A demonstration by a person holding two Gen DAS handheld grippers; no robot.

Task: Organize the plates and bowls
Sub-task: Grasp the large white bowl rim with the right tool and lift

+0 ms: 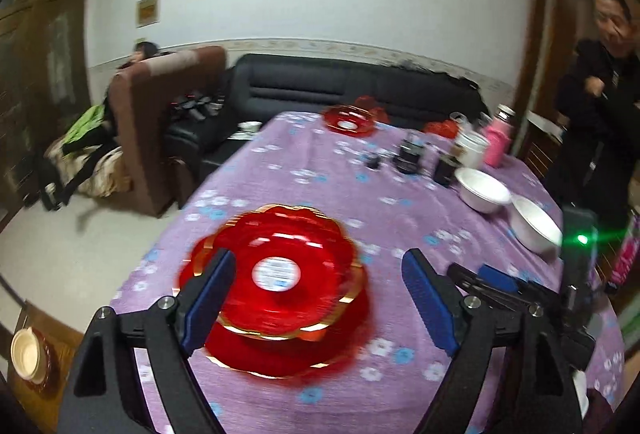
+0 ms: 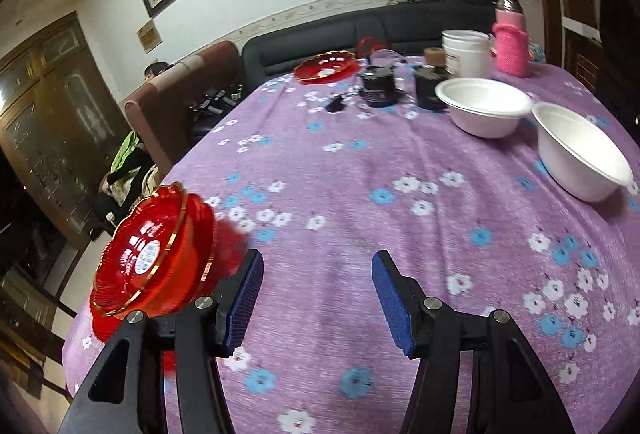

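A stack of red gold-rimmed plates (image 1: 280,286) sits near the table's front left; it also shows in the right wrist view (image 2: 156,254). My left gripper (image 1: 316,298) is open just above and behind the stack, its left finger over the rim. My right gripper (image 2: 316,290) is open and empty over bare tablecloth, right of the stack; it shows in the left wrist view (image 1: 500,282). Another red plate (image 1: 348,120) (image 2: 326,66) lies at the far side. Two white bowls (image 1: 482,190) (image 1: 534,226) stand at the right, also seen in the right wrist view (image 2: 484,106) (image 2: 580,150).
The round table has a purple flowered cloth (image 2: 360,194). Dark jars (image 2: 378,82), a white tub (image 2: 466,52) and a pink bottle (image 2: 510,42) stand at the far right. A black sofa (image 1: 352,82) is behind. A person (image 1: 600,94) stands at the right.
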